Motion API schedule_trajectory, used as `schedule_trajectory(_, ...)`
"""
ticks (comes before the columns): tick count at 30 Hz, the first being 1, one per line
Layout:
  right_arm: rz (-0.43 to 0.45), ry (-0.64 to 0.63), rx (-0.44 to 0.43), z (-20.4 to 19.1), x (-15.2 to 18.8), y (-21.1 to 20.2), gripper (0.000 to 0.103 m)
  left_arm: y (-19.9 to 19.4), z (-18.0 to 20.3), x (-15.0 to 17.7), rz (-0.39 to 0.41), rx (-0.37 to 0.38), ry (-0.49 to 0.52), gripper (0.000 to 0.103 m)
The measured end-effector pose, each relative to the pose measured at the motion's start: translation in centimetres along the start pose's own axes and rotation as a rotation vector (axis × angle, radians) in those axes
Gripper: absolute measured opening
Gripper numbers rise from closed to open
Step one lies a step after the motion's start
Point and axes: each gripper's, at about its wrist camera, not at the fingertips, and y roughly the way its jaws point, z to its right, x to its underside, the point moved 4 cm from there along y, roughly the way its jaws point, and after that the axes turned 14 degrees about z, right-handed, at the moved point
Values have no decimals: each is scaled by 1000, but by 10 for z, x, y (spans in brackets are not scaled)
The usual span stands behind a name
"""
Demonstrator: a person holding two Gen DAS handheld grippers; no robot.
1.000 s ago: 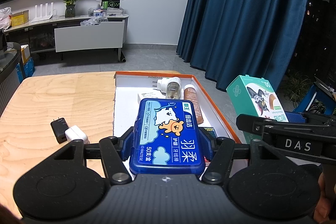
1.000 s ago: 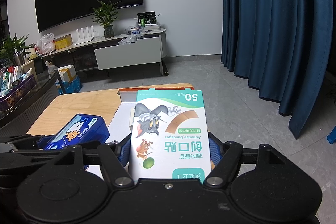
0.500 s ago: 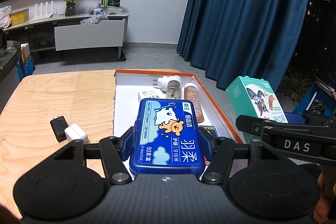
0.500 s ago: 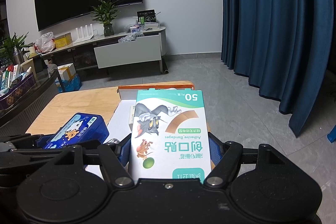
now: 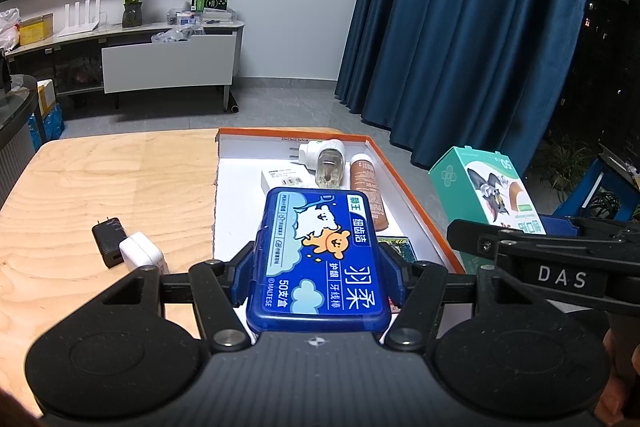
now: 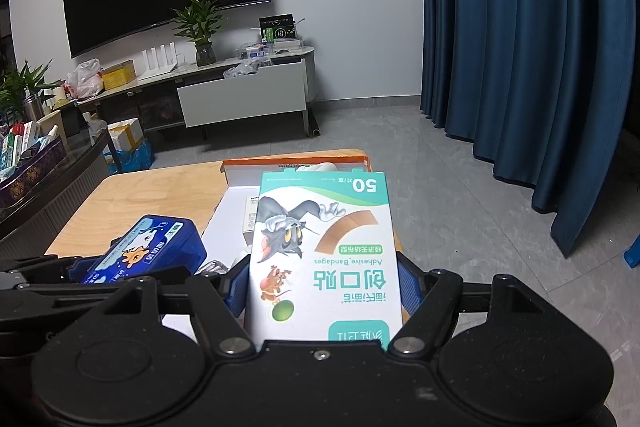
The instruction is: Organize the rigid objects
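Blue floss-pick case (image 5: 318, 259) clamped in left tool (image 5: 316, 267), held above near end of orange-rimmed tray (image 5: 416, 205) at the counter's (image 5: 100, 179) right edge. Bandage box (image 6: 324, 251) clamped in right tool (image 6: 324, 291), off tray's right rim. Tray's near-left floor looks free. Judgement: lower case flat there, clear of brown bottle (image 5: 368, 191) and plug-in (image 5: 326, 163); release only once seated, then box.

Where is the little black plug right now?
In the left wrist view, the black plug lies on the wooden table, at the left, touching a white charger and left of the orange-rimmed tray.
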Motion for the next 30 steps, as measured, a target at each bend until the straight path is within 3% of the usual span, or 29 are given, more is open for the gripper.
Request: schedule_trajectory(30, -47, 38, 1, 15, -3, 27, 84, 19, 4, 7, -40, 47, 15, 63)
